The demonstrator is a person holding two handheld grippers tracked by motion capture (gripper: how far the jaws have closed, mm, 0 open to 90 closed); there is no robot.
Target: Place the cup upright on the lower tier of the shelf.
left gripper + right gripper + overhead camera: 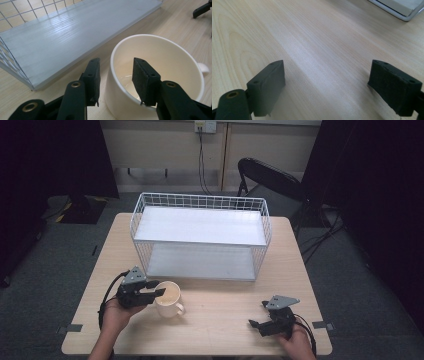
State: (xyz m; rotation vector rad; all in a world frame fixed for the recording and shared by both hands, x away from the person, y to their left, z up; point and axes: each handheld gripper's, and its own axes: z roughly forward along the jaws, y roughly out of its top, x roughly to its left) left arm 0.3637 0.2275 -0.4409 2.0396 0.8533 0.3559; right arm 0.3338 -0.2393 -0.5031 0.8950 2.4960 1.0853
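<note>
A cream mug [169, 301] stands on the wooden table [225, 330] at the front left, its handle turned to the right. My left gripper [159, 290] reaches it from the left with its jaws astride the near rim. In the left gripper view one pad [93, 75] sits outside the mug [160, 57] and the other pad [145, 77] inside it. A small gap shows between the outer pad and the wall. My right gripper [256, 313] rests at the front right, open wide over bare wood [327, 67] with nothing between its jaws.
A white wire basket [200, 200] with two white shelves stands at the middle back of the table, its lower shelf [75, 32] just beyond the mug. A black chair [270, 177] stands behind the table at the right. Dark curtains flank both sides.
</note>
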